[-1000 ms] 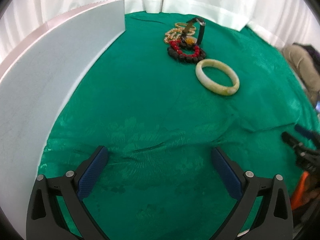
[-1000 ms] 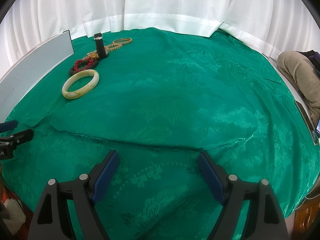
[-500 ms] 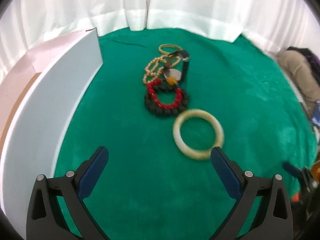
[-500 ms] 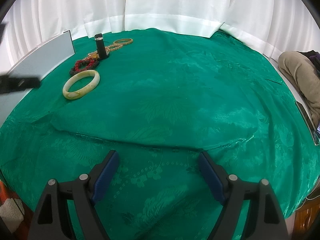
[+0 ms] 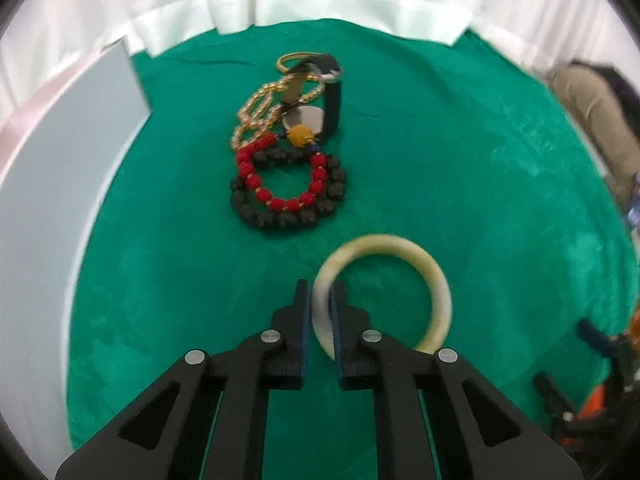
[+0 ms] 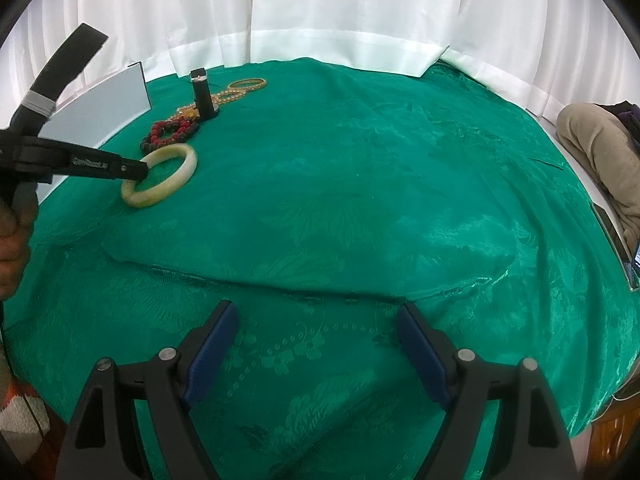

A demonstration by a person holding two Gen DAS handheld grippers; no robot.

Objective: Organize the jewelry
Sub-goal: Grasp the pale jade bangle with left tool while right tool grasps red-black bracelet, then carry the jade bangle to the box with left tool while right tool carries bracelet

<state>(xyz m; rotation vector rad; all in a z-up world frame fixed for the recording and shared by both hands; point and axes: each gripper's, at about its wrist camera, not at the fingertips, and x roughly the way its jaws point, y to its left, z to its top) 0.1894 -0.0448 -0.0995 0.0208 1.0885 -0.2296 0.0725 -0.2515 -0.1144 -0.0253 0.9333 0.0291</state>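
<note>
Green brocade cloth [image 6: 360, 208] covered the whole table, and my left gripper [image 5: 321, 300] was clamped down on the near-left rim of the pale jade bangle [image 5: 432, 276], one finger inside the ring and one outside. The bangle lay flat on the cloth at about 6 o'clock from the rest of the pile. Just past it, toward 12, sat the red bead bracelet [image 5: 280, 184] lying on top of the black bead bracelet [image 5: 288, 216], then a gold chain [image 5: 260, 112] and a black-strapped watch [image 5: 320, 116] tangled together. A white board [image 5: 52, 184] ran along the 9 o'clock side. My right gripper [image 6: 316, 320] hung wide open over bare cloth, holding nothing, well apart from the jewelry.
</note>
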